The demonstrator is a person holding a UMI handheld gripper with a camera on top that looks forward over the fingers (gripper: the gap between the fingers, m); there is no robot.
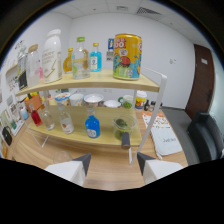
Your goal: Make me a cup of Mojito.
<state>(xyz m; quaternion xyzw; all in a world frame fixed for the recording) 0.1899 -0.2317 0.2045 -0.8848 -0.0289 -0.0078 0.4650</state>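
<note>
My gripper (113, 164) is open, its two white fingers (81, 163) with dark tips apart and nothing between them. Beyond them stands a two-level wooden shelf (100, 80). On the upper board are a tall white bottle (52, 50), a clear bottle with a green cap (80, 57), a small blue bottle (96, 56) and a large yellow can (127, 56). The lower board carries several cups (91, 101), a round blue bottle (92, 126), a glass with green contents (121, 125), a dark cylinder (125, 141) and clear bottles (66, 122).
The shelf stands on a wooden table (107, 172). Printed papers (165, 140) lie on the table to the right of the shelf. A black chair (205, 135) and a brown door (202, 75) are further right. A red bottle (36, 117) sits at the shelf's left end.
</note>
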